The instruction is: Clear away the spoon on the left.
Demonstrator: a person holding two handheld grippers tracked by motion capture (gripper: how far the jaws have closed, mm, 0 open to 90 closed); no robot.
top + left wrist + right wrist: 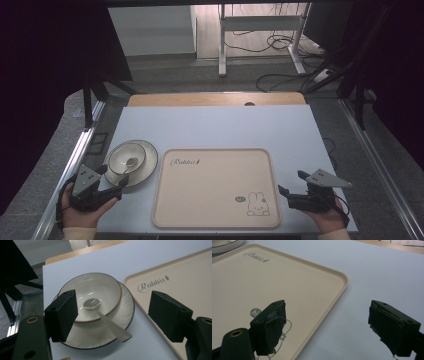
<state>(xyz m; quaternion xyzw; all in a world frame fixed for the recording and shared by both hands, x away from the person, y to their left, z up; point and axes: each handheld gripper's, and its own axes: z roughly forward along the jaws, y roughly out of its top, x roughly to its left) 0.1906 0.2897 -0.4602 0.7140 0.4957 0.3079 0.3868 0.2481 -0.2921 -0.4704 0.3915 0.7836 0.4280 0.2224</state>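
While both pairs of tongs stand with jaws wide apart and nothing between them, the count is short: one bowl (127, 157), one plate (146, 167) under it, one spoon (129, 164) in the bowl, one tray (216, 187). At the lower left of the high view, the left gripper (116, 189) sits just below the plate's near edge, facing bowl and spoon. At the lower right, the right gripper (291, 189) rests just beside the tray's right rim, well apart from the bowl.
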